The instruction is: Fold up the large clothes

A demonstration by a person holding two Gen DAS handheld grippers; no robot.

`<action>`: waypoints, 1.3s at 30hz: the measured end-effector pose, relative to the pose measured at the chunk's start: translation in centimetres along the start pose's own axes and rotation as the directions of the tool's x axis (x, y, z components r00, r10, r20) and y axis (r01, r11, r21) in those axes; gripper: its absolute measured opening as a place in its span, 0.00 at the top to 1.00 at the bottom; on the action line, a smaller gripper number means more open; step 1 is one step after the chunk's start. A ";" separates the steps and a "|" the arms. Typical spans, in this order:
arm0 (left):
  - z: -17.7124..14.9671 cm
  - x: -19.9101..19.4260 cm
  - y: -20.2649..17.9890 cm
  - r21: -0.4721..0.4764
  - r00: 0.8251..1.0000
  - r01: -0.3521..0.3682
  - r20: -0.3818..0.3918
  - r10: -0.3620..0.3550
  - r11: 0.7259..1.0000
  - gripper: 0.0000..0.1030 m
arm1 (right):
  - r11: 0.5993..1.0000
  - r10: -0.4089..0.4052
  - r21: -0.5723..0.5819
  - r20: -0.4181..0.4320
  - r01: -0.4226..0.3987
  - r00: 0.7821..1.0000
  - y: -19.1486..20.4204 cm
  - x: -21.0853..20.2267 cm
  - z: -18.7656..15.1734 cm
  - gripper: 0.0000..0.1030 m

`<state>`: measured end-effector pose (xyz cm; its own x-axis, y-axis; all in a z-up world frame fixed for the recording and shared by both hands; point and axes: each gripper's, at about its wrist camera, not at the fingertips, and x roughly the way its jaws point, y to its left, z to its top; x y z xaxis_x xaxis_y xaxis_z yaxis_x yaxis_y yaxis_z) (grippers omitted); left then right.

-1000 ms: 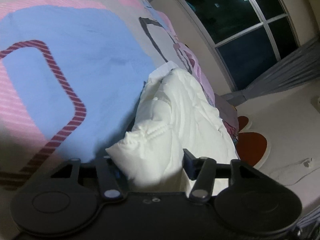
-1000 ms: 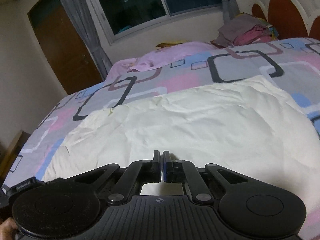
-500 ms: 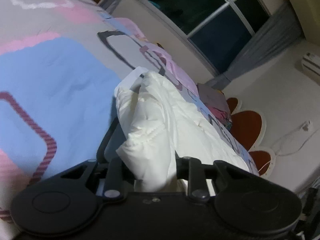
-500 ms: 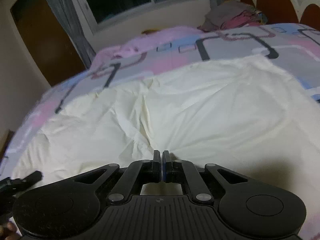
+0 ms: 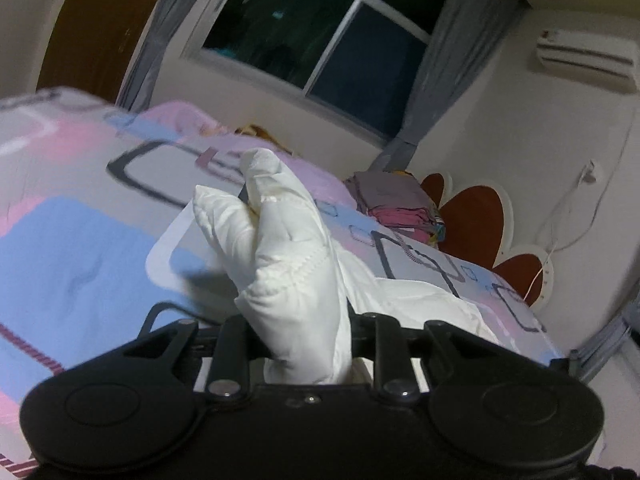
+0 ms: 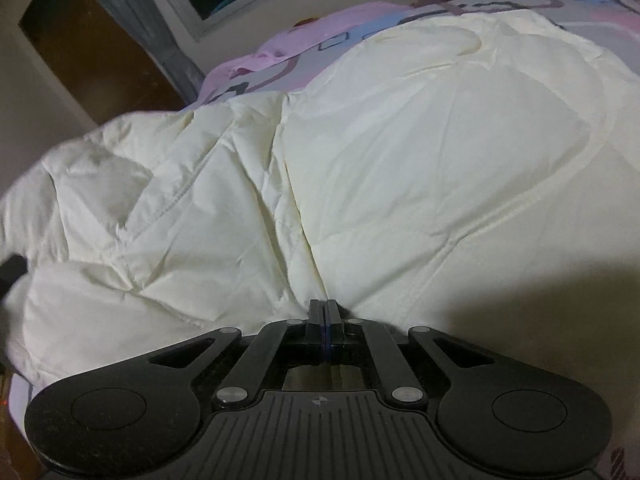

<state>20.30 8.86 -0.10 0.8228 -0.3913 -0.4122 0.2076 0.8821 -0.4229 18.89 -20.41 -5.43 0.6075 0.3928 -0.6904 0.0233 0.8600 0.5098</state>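
A large white quilted garment [image 6: 400,160] lies spread over the bed and fills most of the right wrist view. My right gripper [image 6: 325,312] is shut, its tips down against the fabric where several creases meet; nothing shows between the pads. In the left wrist view a bunched corner of the same white garment [image 5: 288,248] stands up out of my left gripper [image 5: 300,336], which is shut on it and holds it lifted above the bedspread. The cloth hides the left fingertips.
The bedspread [image 5: 80,240] has pink, blue and grey squares. A stack of folded clothes [image 5: 396,200] sits at the far end by the red headboard [image 5: 472,220]. Behind the bed are a dark window [image 5: 320,40] with grey curtains and a brown door [image 6: 80,52].
The left gripper closed on the garment's corner, rose and rolled, pulling the corner up off the bed. The right gripper, shut throughout, sank down onto the garment.
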 end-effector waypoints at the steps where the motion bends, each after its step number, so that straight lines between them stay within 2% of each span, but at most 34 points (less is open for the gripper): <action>1: 0.1 -0.1 -0.9 0.015 1.000 -0.003 0.005 0.003 1.000 0.77 | 1.000 0.016 0.002 -0.010 -0.016 1.000 -0.3 -0.1 0.2 0.98; 3: 0.3 -0.3 -2.7 0.049 1.000 0.000 0.016 0.000 0.999 0.77 | 0.997 0.054 0.049 -0.015 -0.053 0.998 -1.3 -0.9 0.8 0.98; 5: 0.6 -0.5 -5.1 0.108 1.000 0.017 0.018 -0.019 0.994 0.77 | 0.992 0.093 0.081 0.063 -0.098 0.994 -2.3 -3.2 1.2 0.98; 9: 0.5 -0.6 -10.1 0.223 0.998 0.057 0.007 -0.060 0.973 0.77 | 0.988 0.093 0.107 0.169 -0.112 0.981 -5.6 -7.9 2.4 0.98; 14: -0.5 1.5 -15.9 0.294 0.992 0.127 -0.048 -0.118 0.947 0.77 | 0.981 0.048 0.167 0.255 -0.093 0.966 -10.5 -13.0 3.5 0.98; 20: -3.1 5.9 -21.7 0.349 0.966 0.245 -0.165 -0.198 0.904 0.77 | 0.972 -0.037 0.234 0.293 -0.034 0.956 -15.6 -17.4 3.2 0.98; 22: -4.3 8.1 -23.4 0.359 0.950 0.286 -0.229 -0.214 0.888 0.77 | 0.966 -0.068 0.257 0.298 -0.012 0.952 -17.4 -18.7 2.8 0.98; 24: -5.6 10.2 -24.2 0.325 0.932 0.322 -0.272 -0.238 0.889 0.76 | 0.960 -0.087 0.279 0.302 -0.001 0.949 -18.6 -19.8 2.5 0.98; 27: -7.8 13.3 -24.7 0.261 0.904 0.362 -0.333 -0.269 0.895 0.67 | 0.951 -0.103 0.309 0.297 0.007 0.949 -20.4 -20.9 2.1 0.97; 30: -9.6 15.0 -25.0 0.197 0.880 0.380 -0.378 -0.288 0.904 0.43 | 0.943 -0.130 0.330 0.292 0.027 0.948 -21.5 -21.6 1.8 0.97; 32: -10.2 15.2 -25.2 0.184 0.865 0.406 -0.394 -0.311 0.895 0.17 | 0.936 -0.149 0.350 0.285 0.041 0.947 -22.1 -22.2 1.4 0.97; 33: -10.2 14.7 -25.8 0.186 0.858 0.419 -0.400 -0.321 0.889 0.13 | 0.931 -0.157 0.362 0.278 0.048 0.947 -22.4 -22.2 1.4 0.97; 35: -9.5 13.8 -26.0 0.166 0.850 0.438 -0.398 -0.347 0.883 0.12 | 0.926 -0.152 0.377 0.280 0.037 0.948 -23.0 -22.8 1.4 0.97; 37: -7.7 12.2 -25.5 0.081 0.823 0.486 -0.378 -0.425 0.870 0.13 | 0.928 -0.149 0.371 0.288 0.033 0.946 -23.0 -23.2 1.8 0.97; 39: -5.3 10.3 -23.7 -0.020 0.798 0.534 -0.319 -0.512 0.845 0.13 | 0.935 -0.134 0.353 0.302 0.020 0.944 -22.6 -23.2 2.5 0.97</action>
<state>21.01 -17.41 1.38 0.3816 -0.8472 -0.3697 0.6041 0.5313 -0.5940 6.20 -49.76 0.36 0.8098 0.1568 -0.5653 0.3144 0.6975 0.6439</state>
